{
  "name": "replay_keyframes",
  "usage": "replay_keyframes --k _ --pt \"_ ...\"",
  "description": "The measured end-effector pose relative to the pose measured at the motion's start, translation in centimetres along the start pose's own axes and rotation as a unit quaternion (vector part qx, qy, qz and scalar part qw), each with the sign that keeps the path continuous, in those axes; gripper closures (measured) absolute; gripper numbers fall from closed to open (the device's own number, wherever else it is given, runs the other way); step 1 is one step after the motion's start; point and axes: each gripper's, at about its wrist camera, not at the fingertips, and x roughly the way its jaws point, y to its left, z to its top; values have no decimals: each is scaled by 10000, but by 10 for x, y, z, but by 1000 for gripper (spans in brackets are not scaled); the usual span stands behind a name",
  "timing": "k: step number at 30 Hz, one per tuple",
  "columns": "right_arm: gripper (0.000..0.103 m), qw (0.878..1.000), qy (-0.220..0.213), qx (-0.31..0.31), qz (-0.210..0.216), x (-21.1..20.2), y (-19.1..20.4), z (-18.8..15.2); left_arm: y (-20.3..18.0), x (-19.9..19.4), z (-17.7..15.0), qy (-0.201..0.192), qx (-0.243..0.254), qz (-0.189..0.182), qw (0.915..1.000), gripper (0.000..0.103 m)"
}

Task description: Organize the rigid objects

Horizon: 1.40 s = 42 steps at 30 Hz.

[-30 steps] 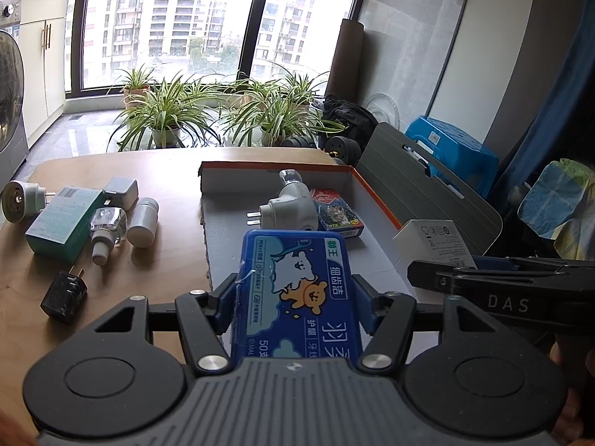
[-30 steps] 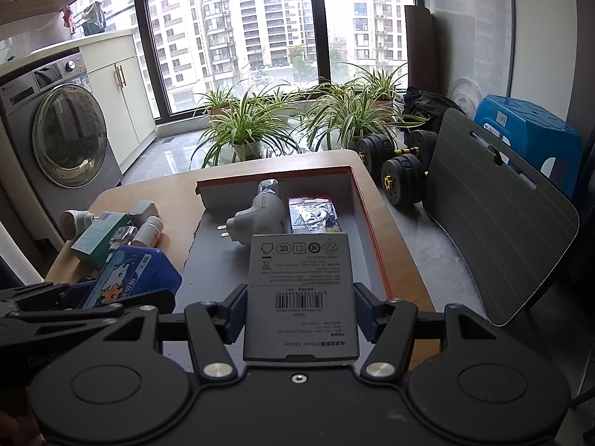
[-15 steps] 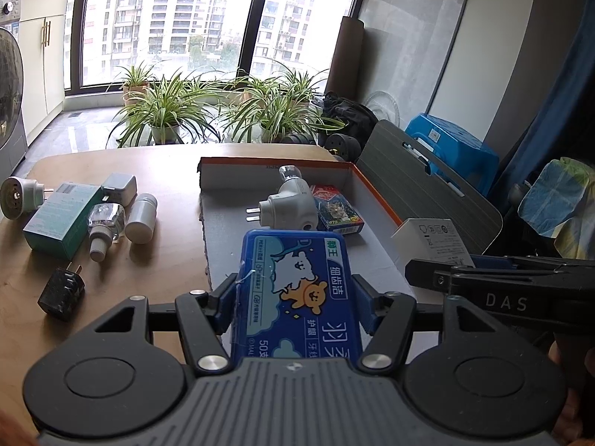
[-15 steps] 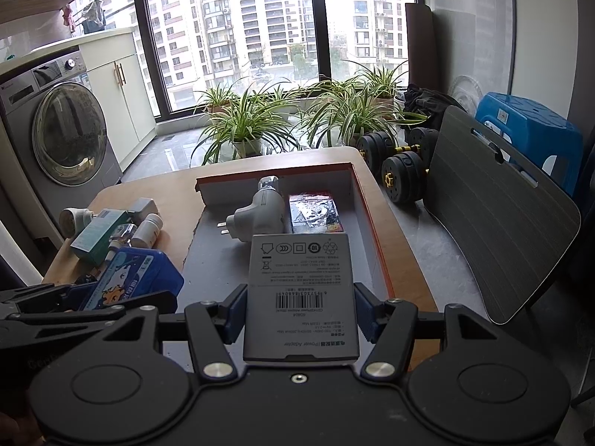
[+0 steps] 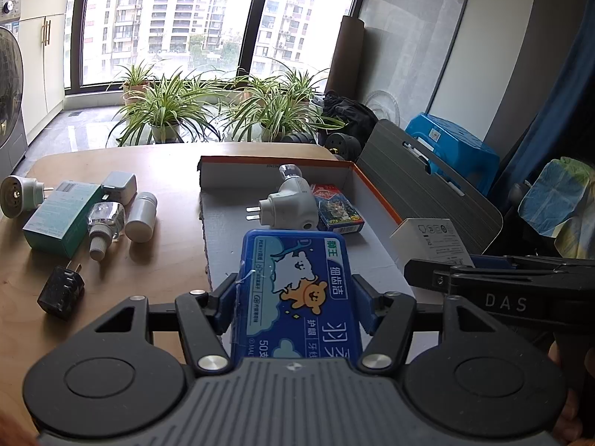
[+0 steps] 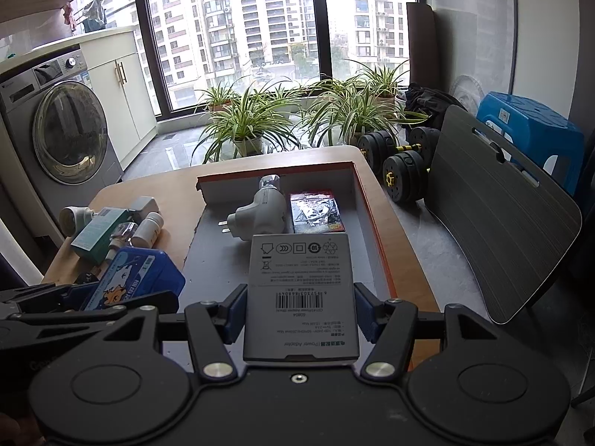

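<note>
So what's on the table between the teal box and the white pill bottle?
A small clear glass bottle with a white neck lies between the teal box and pill bottle, clearest in the left wrist view.

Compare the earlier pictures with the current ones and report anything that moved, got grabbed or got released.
Nothing visibly changed. The left hand-held gripper stays clamped on the blue cartoon-printed floss box, the right hand-held gripper on the grey power adapter carton, both above the shallow orange-edged cardboard tray holding the white plug adapter and small card pack.
</note>
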Motion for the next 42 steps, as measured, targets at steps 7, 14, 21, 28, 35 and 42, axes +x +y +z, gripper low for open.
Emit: replay_keyframes --k 7,14,21,28,35,42 --pt "32 10000 5 -3 2 1 0 0 -1 1 -1 10 13 -5 10000 40" --pt "32 10000 7 -1 -1 2 0 0 -1 3 -2 41 30 -18 10000 40" --pt "32 10000 12 -1 4 3 0 0 -1 3 -2 44 32 -22 10000 40" --pt "32 10000 24 0 5 3 -1 -1 -1 3 -1 55 28 -23 10000 40" --pt "32 10000 27 5 2 4 -1 -1 0 4 -1 59 31 -25 10000 40" --pt "32 10000 46 29 8 2 -1 -4 2 5 -2 97 20 -27 9999 40"
